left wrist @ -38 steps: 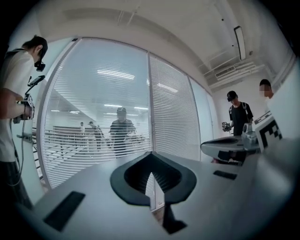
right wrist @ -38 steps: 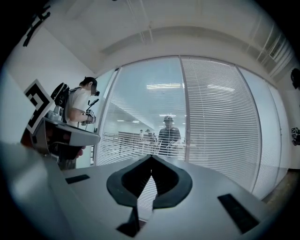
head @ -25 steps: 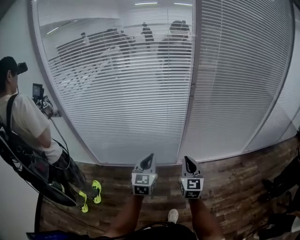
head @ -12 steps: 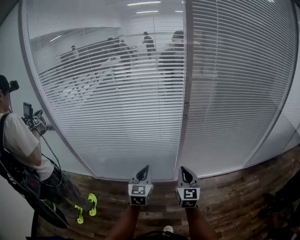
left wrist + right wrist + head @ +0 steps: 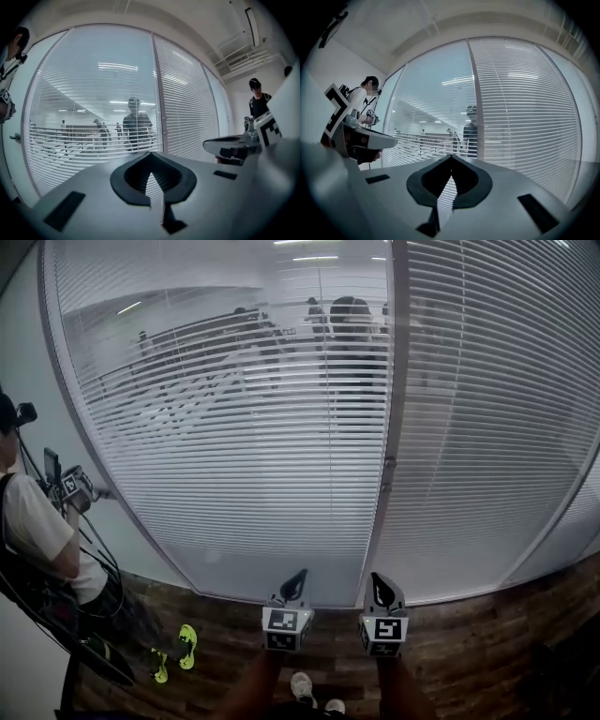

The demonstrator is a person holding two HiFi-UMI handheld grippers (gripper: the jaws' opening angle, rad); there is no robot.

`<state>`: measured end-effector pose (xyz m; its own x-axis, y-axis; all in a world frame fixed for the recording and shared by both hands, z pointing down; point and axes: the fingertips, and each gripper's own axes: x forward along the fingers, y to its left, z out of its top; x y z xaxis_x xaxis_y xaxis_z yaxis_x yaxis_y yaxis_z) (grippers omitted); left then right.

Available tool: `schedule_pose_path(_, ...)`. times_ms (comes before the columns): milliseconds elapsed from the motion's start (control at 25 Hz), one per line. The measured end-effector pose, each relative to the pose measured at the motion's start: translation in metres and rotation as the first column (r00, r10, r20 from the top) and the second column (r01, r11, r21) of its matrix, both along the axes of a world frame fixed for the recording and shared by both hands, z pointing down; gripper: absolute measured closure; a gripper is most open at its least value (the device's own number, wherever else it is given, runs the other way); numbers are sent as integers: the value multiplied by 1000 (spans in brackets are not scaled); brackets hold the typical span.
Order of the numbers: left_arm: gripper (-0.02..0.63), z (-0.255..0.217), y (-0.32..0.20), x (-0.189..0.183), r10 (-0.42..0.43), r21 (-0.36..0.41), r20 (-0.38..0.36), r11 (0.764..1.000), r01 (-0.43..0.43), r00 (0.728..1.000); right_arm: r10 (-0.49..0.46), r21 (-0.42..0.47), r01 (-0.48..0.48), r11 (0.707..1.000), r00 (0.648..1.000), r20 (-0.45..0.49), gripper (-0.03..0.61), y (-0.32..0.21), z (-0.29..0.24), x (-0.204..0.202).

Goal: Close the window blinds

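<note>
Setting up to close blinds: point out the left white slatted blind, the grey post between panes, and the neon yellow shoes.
White slatted blind (image 5: 234, 456): head view, mid slats.
Grey post between panes (image 5: 394, 381): head view, upper stretch.
Neon yellow shoes (image 5: 187, 645): head view, one shoe's upper.

This looks like an office. A floor-to-ceiling glass partition (image 5: 225, 427) fills the upper frame, hung with horizontal slatted blinds (image 5: 487, 427) and divided by a grey metal mullion (image 5: 392, 409). Strip lights (image 5: 314, 258) glow beyond the glass. Wood-plank flooring (image 5: 469, 643) runs along the bottom, and a person (image 5: 37, 531) carrying camera gear stands at far left.
</note>
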<state>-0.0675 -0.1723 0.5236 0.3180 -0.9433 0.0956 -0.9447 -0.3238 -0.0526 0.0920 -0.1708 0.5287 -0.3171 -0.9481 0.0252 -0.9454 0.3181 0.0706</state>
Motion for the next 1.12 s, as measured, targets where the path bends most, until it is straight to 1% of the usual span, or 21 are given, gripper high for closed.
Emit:
schedule_pose_path(160, 614, 11, -25, -8, 18, -39, 29, 999, -17, 999, 19, -4, -19, 1000, 1000, 8, 575, -28, 7, -5)
schedule_pose_path(320, 614, -4, -62, -1, 64, -26, -17, 998, -65, 998, 30, 11, -29, 999, 999, -33, 575, -63, -9, -5)
schedule_pose_path(440, 614, -11, -94, -5, 90, -22, -49, 996, -91, 995, 40, 31, -38, 999, 997, -65, 575, -89, -24, -13)
schedule_pose_path(560, 614, -5, -122, -12, 106, -22, -47, 994, -107, 993, 47, 43, -44, 998, 997, -62, 575, -116, -20, -18)
schedule_pose_path(640, 614, -9, -139, -17, 111, -5, -46, 994, -112, 993, 56, 39, -53, 998, 996, -68, 575, -128, -17, -18)
schedule_pose_path(720, 614, -21, -150, -18, 124, 10, -58, 992, -123, 991, 70, 39, -67, 997, 995, -69, 575, -134, -22, -18)
schedule_pose_path(840, 615, -27, -158, -22, 143, 8, -48, 990, -143, 988, 111, 21, -110, 994, 992, -56, 575, -138, -33, -20)
schedule_pose_path(920, 614, -29, -162, -21, 153, 5, -52, 988, -153, 987, 142, 3, -142, 990, 988, -54, 575, -144, -35, -14)
schedule_pose_path(1000, 614, -31, -168, -17, 158, 1, -71, 987, -159, 985, 153, 8, -153, 988, 987, -49, 575, -154, -37, -6)
schedule_pose_path(1120, 615, -29, -178, -9, 167, 3, -76, 986, -167, 983, 169, 19, -168, 986, 985, -34, 575, -170, -36, 9)
